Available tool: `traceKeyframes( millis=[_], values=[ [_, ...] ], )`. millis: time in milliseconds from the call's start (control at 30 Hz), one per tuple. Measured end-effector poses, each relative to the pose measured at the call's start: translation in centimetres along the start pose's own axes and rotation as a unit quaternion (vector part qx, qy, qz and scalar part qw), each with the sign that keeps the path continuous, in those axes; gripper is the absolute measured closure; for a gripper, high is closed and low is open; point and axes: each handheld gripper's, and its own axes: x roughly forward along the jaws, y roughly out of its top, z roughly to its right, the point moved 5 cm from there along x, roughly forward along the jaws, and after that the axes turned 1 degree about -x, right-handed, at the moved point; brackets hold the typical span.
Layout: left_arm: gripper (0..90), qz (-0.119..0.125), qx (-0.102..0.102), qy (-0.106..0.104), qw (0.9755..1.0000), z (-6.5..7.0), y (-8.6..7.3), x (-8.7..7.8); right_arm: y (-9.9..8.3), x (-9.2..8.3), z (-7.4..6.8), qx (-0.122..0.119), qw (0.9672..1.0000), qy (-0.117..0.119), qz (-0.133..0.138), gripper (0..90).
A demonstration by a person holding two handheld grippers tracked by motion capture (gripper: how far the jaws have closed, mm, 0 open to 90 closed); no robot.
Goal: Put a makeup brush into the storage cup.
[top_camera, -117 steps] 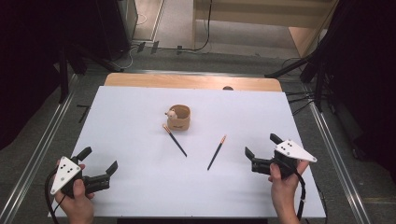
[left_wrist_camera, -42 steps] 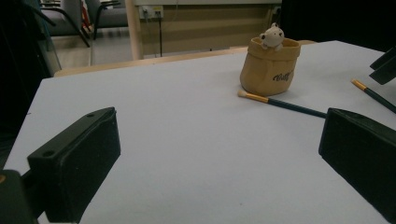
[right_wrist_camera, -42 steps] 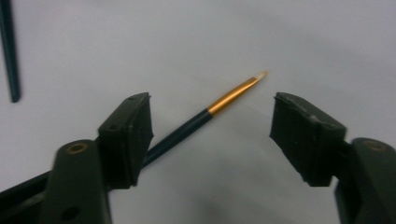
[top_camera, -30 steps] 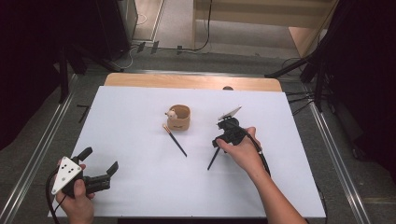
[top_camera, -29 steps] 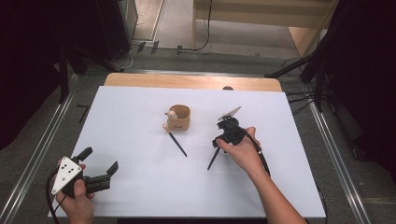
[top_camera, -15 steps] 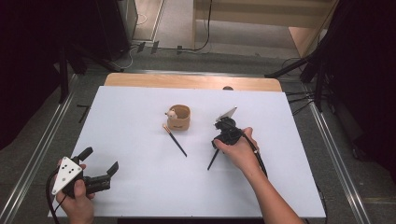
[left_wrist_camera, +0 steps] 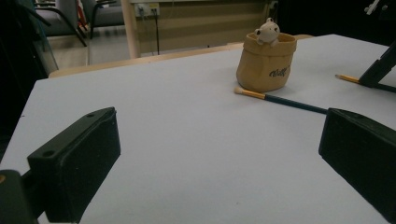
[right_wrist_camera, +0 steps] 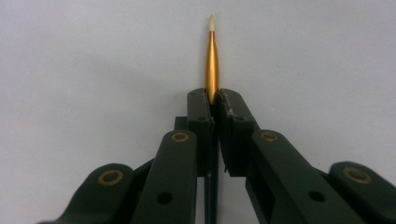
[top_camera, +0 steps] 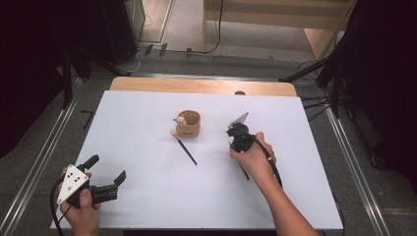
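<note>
A white surface [top_camera: 147,196] with a wooden far edge [top_camera: 196,86] stands on grey floor [top_camera: 187,24]; dark curtains [top_camera: 49,49] flank it.

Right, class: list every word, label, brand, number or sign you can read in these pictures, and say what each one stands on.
One dark handwritten-style word on the front of the tan pouch-shaped holder with the small bear figure at its rim: too blurred to read for sure in the left gripper view, and too small in the high view.
Black dots on the grey three-cornered plate of the left gripper: markings, not text.
Nothing else legible.
</note>
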Motion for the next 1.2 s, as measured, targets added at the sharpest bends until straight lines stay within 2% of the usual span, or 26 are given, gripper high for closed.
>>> traceKeyframes(
  millis=[200, 267, 300, 367, 433, 467, 500, 533, 567, 600, 633, 667, 700, 733, 767, 800, 867, 900, 933, 1033, 1067, 1200],
  values=[
    [0.0, -0.007, 0.001, -0.010, 0.9999, 0.6, 0.0, 0.6, -0.4, -0.1, 0.5, 0.009, 0.9992, 0.028, 0.025, 85.5],
    [0.0, -0.008, -0.002, -0.016, 0.9998, 0.9, 0.0, 0.9, -0.8, -0.2, 0.7, 0.011, 0.9981, 0.037, 0.047, 85.5],
    [0.0, -0.007, -0.004, -0.018, 0.9998, 1.0, 0.1, 1.1, -0.8, -0.2, 0.7, 0.011, 0.9981, 0.037, 0.047, 85.5],
    [0.0, -0.005, -0.002, -0.023, 0.9997, 1.4, 0.5, 1.6, -1.0, -0.6, 0.8, 0.012, 0.9969, 0.043, 0.064, 85.5],
    [0.0, -0.005, 0.002, -0.028, 0.9996, 1.8, 0.8, 1.9, -1.3, -1.3, 1.0, 0.014, 0.9939, 0.053, 0.095, 85.5],
    [0.0, -0.007, 0.007, -0.031, 0.9995, 2.0, 1.0, 2.1, -1.3, -1.3, 1.0, 0.014, 0.9939, 0.053, 0.095, 85.5],
    [0.0, -0.005, 0.008, -0.034, 0.9994, 2.2, 1.1, 2.3, -1.4, -1.5, 1.0, 0.014, 0.9926, 0.059, 0.105, 85.5],
    [0.0, -0.005, 0.009, -0.036, 0.9993, 2.4, 1.3, 2.5, -1.7, -1.8, 1.0, 0.017, 0.9897, 0.070, 0.124, 85.5],
    [0.0, -0.005, 0.010, -0.040, 0.9991, 2.6, 1.5, 2.7, -1.7, -1.8, 1.0, 0.017, 0.9897, 0.070, 0.124, 85.5],
    [0.0, -0.003, 0.008, -0.043, 0.9990, 2.8, 1.7, 3.0, -1.8, -1.9, 1.1, 0.016, 0.9877, 0.074, 0.137, 85.5],
    [0.0, -0.002, 0.006, -0.046, 0.9989, 2.9, 1.9, 3.2, -2.0, -2.3, 1.2, 0.024, 0.9833, 0.075, 0.164, 85.5],
    [0.0, -0.001, 0.007, -0.049, 0.9988, 3.1, 2.1, 3.4, -2.0, -2.3, 1.2, 0.024, 0.9833, 0.075, 0.164, 85.5],
    [0.0, 0.000, 0.008, -0.053, 0.9985, 3.3, 2.3, 3.7, -2.2, -2.5, 1.3, 0.029, 0.9811, 0.079, 0.174, 85.5],
    [0.0, -0.002, 0.013, -0.054, 0.9984, 3.5, 2.5, 3.9, -2.4, -2.9, 1.5, 0.037, 0.9759, 0.083, 0.198, 85.5],
    [0.0, -0.002, 0.015, -0.056, 0.9983, 3.7, 2.7, 4.1, -2.5, -3.1, 1.5, 0.040, 0.9725, 0.087, 0.212, 85.5],
    [0.0, -0.001, 0.018, -0.059, 0.9981, 3.9, 2.9, 4.3, -2.5, -3.1, 1.5, 0.040, 0.9725, 0.087, 0.212, 85.5],
    [0.0, -0.001, 0.022, -0.063, 0.9977, 4.3, 3.2, 4.8, -2.8, -3.5, 1.7, 0.045, 0.9668, 0.098, 0.232, 85.5],
    [0.0, 0.000, 0.023, -0.065, 0.9976, 4.5, 3.4, 5.0, -3.0, -3.9, 1.8, 0.041, 0.9570, 0.114, 0.264, 85.4],
    [0.0, 0.000, 0.023, -0.067, 0.9975, 4.6, 3.5, 5.2, -3.0, -3.9, 1.8, 0.041, 0.9570, 0.114, 0.264, 85.4],
    [0.0, 0.000, 0.022, -0.074, 0.9970, 5.1, 3.7, 6.1, -3.3, -4.4, 2.2, 0.044, 0.9461, 0.111, 0.301, 85.4],
    [0.0, -0.002, 0.023, -0.075, 0.9969, 5.3, 3.8, 6.3, -3.5, -4.6, 2.4, 0.045, 0.9398, 0.109, 0.321, 85.4],
    [0.0, -0.001, 0.028, -0.086, 0.9959, 6.2, 4.2, 7.7, -4.1, -5.2, 2.6, 0.038, 0.9285, 0.100, 0.355, 85.5]
  ],
)
